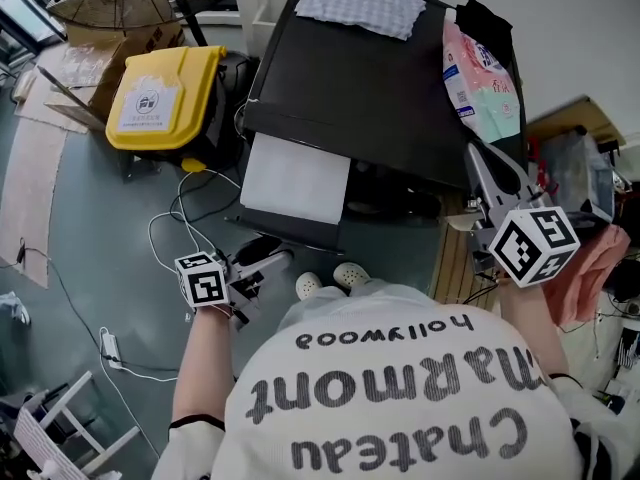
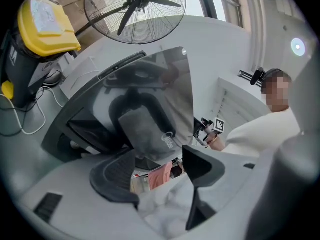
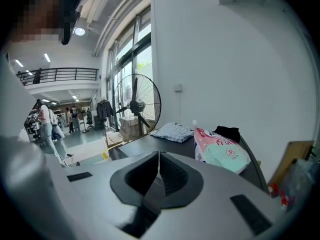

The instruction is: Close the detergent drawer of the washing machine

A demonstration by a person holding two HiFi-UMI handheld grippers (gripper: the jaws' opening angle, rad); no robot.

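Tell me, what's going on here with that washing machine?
A person stands facing a dark washing machine, holding a gripper in each hand. The left gripper is low by the machine's front, its jaws apart with nothing between them. The right gripper is up by the machine's right side, its jaws together. A checked cloth and a pink bag lie on top.

In the head view the dark grey washing machine (image 1: 370,88) fills the upper middle, and its white flat panel (image 1: 295,178) juts toward the frame's centre. On its top, a checked cloth (image 1: 362,0) at the upper edge and a pink-and-green plastic bag (image 1: 480,78) at upper right leave the middle bare. At left, grey floor (image 1: 90,228) lies open between a yellow-lidded bin (image 1: 165,93) and the panel, crossed by white cables (image 1: 178,206).
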